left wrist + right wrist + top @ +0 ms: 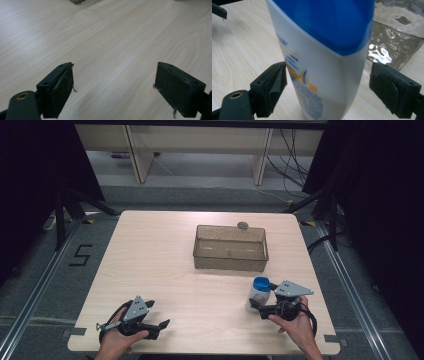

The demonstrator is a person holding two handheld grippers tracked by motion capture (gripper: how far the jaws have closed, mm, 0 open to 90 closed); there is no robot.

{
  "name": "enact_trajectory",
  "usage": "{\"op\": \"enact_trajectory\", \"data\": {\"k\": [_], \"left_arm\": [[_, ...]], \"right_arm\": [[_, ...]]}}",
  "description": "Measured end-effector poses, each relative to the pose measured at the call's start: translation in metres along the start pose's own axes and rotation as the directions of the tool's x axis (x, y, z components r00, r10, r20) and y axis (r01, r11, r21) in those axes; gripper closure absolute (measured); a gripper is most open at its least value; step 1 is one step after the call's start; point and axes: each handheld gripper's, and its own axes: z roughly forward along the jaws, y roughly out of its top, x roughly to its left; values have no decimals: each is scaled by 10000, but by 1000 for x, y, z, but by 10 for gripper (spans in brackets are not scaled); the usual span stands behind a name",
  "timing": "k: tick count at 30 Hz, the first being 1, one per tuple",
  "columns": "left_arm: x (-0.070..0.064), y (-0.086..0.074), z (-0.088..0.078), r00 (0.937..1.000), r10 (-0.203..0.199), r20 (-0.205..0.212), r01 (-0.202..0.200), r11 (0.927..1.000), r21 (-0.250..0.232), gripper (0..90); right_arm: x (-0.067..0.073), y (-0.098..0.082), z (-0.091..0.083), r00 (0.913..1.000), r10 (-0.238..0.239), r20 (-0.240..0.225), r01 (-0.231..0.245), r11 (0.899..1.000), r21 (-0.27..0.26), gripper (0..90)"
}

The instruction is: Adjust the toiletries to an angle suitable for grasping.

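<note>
A white bottle [258,294] with a blue cap stands upright near the table's front right. My right gripper [264,299] is open around it, one jaw on each side. In the right gripper view the bottle [324,62] stands between the jaws of the right gripper [328,92], with a small gap at each side. My left gripper [156,314] rests at the front left, held by a hand, open. In the left gripper view the left gripper [113,87] has only bare wood between its wide-apart jaws.
A clear plastic bin [230,261] stands at the middle of the wooden table [160,260], just beyond the bottle; its wall [392,52] is close behind the bottle. A small grey round thing [243,225] sits at the bin's far rim.
</note>
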Motion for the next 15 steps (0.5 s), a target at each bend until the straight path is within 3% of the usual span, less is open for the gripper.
{"op": "enact_trajectory", "data": {"k": [2, 3, 10, 11, 13, 15], "left_arm": [[0, 0, 0, 10000, -21, 15, 21, 10000, -31, 152], [0, 0, -1, 10000, -2, 6, 2, 10000, 21, 152], [0, 0, -1, 10000, 18, -16, -18, 10000, 1, 152], [0, 0, -1, 10000, 9, 0, -9, 10000, 23, 152], [1, 0, -1, 10000, 72, -67, -72, 10000, -6, 152], [0, 0, -1, 10000, 29, -87, -30, 10000, -44, 152]], "right_arm": [[1, 1, 0, 9996, 247, -121, -246, 9996, 117, 179], [-1, 1, 0, 10000, 24, -33, -24, 10000, 14, 193], [-2, 1, -1, 9993, -21, -368, 21, 10000, 22, 264], [-2, 1, -1, 9997, -155, -214, 153, 9998, -102, 291], [-2, 1, -1, 9988, -373, -324, 369, 9992, -147, 342], [1, 2, -1, 9989, -278, -385, 272, 9995, -163, 397]]}}
